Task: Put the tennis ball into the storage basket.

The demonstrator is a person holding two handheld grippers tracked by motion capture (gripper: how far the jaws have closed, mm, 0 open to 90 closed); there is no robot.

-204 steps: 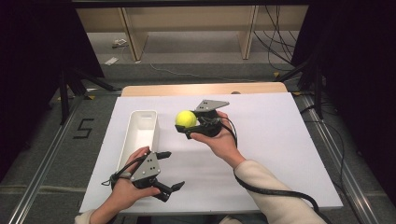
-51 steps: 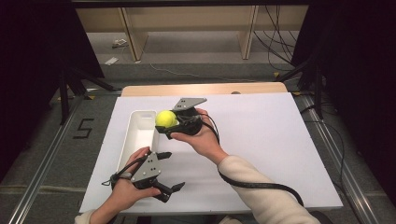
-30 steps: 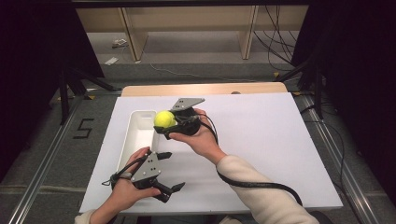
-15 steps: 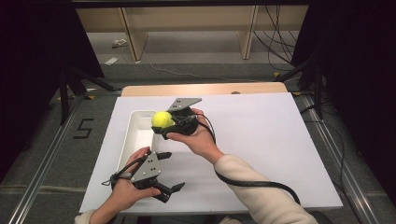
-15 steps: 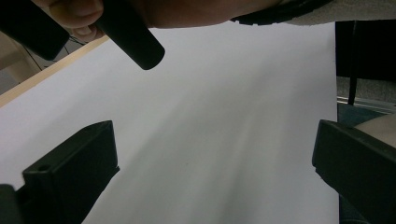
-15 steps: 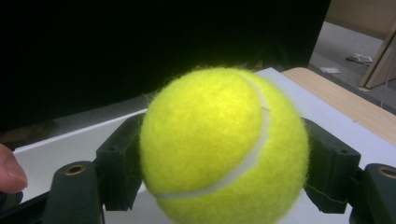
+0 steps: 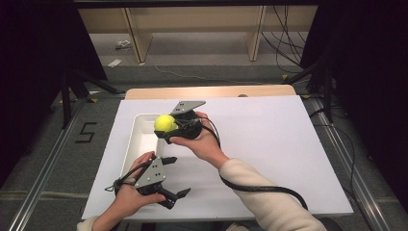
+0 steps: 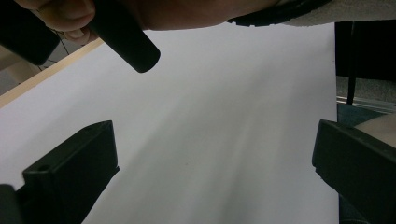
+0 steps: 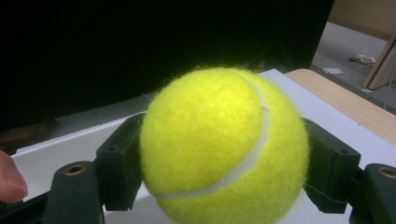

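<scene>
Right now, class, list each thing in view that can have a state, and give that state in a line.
Ball: clamped between the right gripper's jaws, held above the tray.
Tray: on the table, nothing visible in it.
Right gripper: shut on the ball.
Left gripper: open, holding nothing, low over the table.

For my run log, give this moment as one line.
right gripper: shut on tennis ball, over white tray | left gripper: open, low over table
</scene>
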